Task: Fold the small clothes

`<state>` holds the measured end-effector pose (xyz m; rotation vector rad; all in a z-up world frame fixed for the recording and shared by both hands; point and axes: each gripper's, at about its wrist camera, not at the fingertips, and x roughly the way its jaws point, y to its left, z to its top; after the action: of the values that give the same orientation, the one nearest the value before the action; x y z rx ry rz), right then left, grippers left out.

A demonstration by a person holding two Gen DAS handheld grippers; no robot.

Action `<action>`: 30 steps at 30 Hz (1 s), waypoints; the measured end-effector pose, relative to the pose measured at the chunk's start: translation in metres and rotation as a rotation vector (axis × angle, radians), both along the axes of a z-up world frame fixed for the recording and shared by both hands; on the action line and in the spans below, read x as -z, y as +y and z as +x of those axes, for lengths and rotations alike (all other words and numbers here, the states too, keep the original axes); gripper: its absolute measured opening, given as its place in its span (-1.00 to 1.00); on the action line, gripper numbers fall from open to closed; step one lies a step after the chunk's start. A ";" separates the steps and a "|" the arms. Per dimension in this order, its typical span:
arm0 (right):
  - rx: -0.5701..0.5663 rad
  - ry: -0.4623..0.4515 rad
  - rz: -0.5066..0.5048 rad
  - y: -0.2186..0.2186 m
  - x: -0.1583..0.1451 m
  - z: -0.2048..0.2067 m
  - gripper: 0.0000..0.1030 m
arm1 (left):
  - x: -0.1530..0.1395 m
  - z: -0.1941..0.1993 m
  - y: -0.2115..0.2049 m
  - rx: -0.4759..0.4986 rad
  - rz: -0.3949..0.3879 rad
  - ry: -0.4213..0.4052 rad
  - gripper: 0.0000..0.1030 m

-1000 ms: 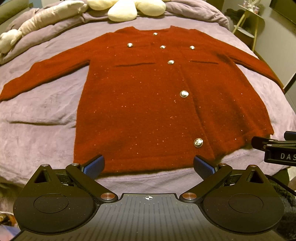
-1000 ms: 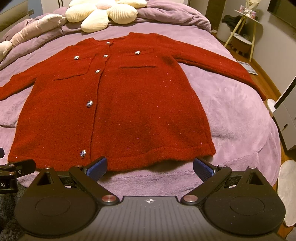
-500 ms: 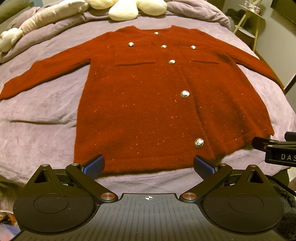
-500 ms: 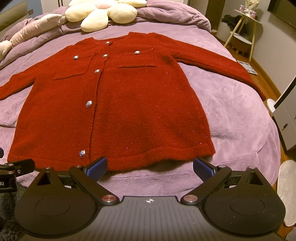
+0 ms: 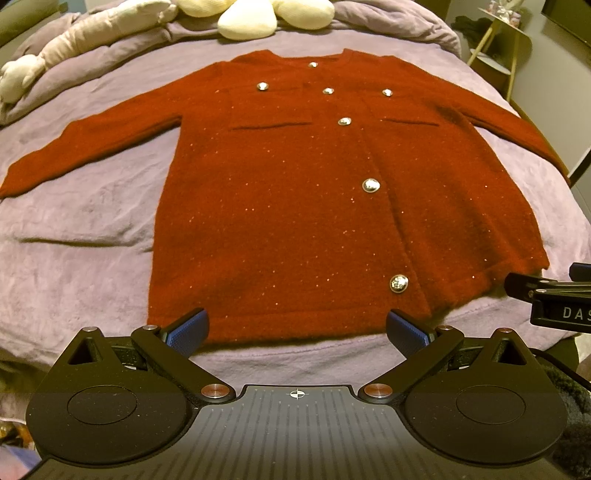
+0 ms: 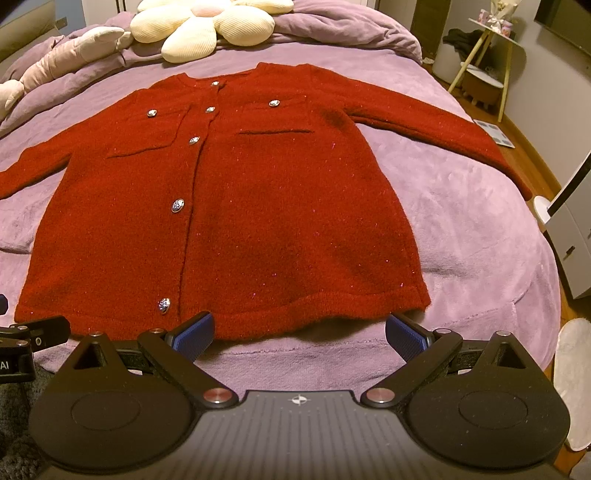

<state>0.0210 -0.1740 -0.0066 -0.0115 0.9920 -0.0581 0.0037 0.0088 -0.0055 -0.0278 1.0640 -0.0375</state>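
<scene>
A small red cardigan [image 5: 295, 206] with silver buttons lies flat and buttoned on a purple bed cover [image 5: 74, 236], both sleeves spread out to the sides. It also shows in the right wrist view [image 6: 258, 206]. My left gripper [image 5: 297, 328] is open and empty, just short of the hem's left half. My right gripper [image 6: 299, 332] is open and empty, just short of the hem's right half. Each gripper's side shows at the edge of the other's view.
A cream flower-shaped pillow [image 6: 210, 26] and a rumpled purple duvet [image 6: 351, 22] lie at the head of the bed. A small side table [image 6: 491, 44] and a white cabinet [image 6: 569, 229] stand on the floor to the right.
Both grippers have crept very slightly toward the cardigan's hem. The cardigan has not moved.
</scene>
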 end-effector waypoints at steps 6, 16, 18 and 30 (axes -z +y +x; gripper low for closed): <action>0.003 0.005 0.003 0.000 0.001 0.000 0.92 | 0.000 0.000 0.000 0.000 0.001 0.000 1.00; 0.006 0.006 0.015 -0.003 0.004 0.000 0.92 | 0.001 -0.001 0.000 0.000 0.006 0.001 1.00; 0.007 0.005 0.019 -0.004 0.004 0.000 0.92 | 0.002 0.000 0.000 0.000 0.007 0.003 1.00; -0.013 -0.019 0.072 -0.007 0.006 -0.002 0.92 | 0.005 0.002 -0.002 0.002 0.012 0.020 1.00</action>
<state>0.0192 -0.1813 -0.0121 0.0487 0.9746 -0.0103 0.0060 0.0072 -0.0103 -0.0170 1.0841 -0.0326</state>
